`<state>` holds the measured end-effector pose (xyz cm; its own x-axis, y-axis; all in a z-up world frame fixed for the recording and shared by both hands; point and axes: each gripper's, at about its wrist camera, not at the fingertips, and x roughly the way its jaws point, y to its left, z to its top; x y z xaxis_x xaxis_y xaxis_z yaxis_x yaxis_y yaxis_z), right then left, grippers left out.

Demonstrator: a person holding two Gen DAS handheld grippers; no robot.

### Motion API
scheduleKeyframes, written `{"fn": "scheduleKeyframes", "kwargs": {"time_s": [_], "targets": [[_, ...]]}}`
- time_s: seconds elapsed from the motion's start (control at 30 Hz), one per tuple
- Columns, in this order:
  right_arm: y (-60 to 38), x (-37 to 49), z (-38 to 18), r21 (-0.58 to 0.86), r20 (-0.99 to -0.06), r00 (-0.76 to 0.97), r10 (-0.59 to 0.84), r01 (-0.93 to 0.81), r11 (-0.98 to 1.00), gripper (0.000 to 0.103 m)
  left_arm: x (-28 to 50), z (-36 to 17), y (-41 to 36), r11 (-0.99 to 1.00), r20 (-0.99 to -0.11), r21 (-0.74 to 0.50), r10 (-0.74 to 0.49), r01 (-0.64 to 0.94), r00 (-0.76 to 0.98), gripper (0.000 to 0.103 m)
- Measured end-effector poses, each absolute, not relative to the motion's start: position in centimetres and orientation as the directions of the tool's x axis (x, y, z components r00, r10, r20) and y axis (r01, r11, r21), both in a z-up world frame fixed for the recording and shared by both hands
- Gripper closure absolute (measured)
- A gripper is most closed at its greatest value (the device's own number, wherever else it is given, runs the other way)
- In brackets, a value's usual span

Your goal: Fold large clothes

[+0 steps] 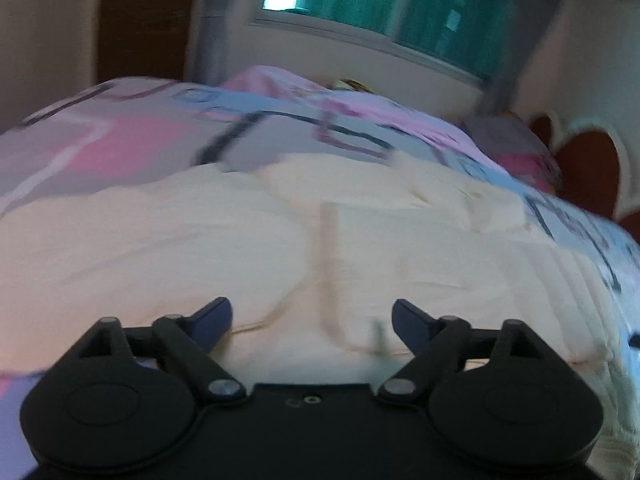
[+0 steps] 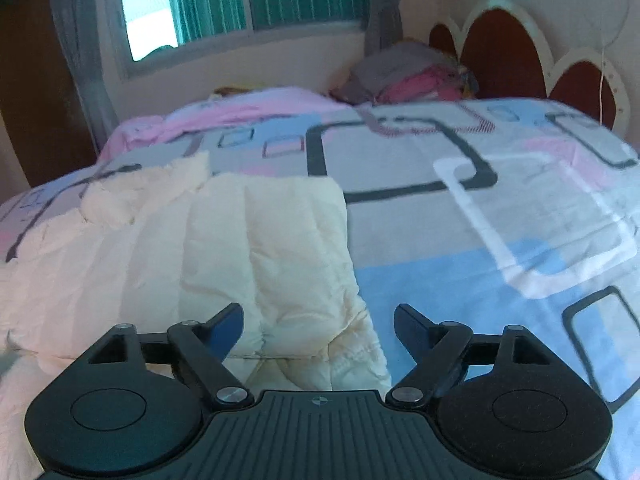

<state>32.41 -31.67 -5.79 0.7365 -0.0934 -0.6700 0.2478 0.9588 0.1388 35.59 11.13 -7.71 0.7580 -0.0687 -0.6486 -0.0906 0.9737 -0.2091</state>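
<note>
Clearly both claws stand wide apart with nothing pinched: the left gripper (image 1: pixel 312 314) hangs over the middle of the cream quilted garment (image 1: pixel 240 248), and the right gripper (image 2: pixel 319 320) sits over that garment's right edge (image 2: pixel 256 248). Spread flat, the garment lies on the patterned bedsheet (image 2: pixel 460 240), which shows beyond it toward the window (image 2: pixel 248 0), with a heap of folded clothes (image 2: pixel 404 76) by the headboard (image 2: pixel 500 48).
</note>
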Motion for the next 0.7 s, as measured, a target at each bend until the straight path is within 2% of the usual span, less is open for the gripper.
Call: {"fn": "scheduleKeyframes", "kwargs": {"time_s": [0.2, 0.33, 0.63, 0.67, 0.7], "targets": [[-30.9, 32.6, -5.8, 0.129, -0.671, 0.737, -0.083, 0.226, 0.965, 0.023, 29.4, -8.5, 20.6, 0.862, -0.658, -0.336, 0.073, -0.38, 0.749, 0.036], [-29.5, 33.5, -5.9, 0.134, -0.676, 0.735, -0.052, 0.193, 0.972, 0.024, 25.5, -9.3, 26.4, 0.732, -0.666, -0.424, 0.148, -0.534, 0.731, 0.037], [-26.1, 35.0, -5.2, 0.12, -0.663, 0.747, -0.05, 0.172, 0.978, 0.024, 22.8, -9.9, 36.4, 0.481, -0.605, -0.576, 0.294, -0.661, 0.74, 0.045], [-26.1, 35.1, -5.2, 0.115, -0.66, 0.748, -0.064, 0.185, 0.976, 0.024, 23.0, -10.1, 37.1, 0.471, -0.6, -0.586, 0.294, -0.659, 0.744, 0.049], [-26.1, 35.1, -5.1, 0.113, -0.659, 0.749, -0.077, 0.199, 0.973, 0.024, 23.4, -10.2, 37.5, 0.474, -0.599, -0.59, 0.285, -0.653, 0.748, 0.064]]}}
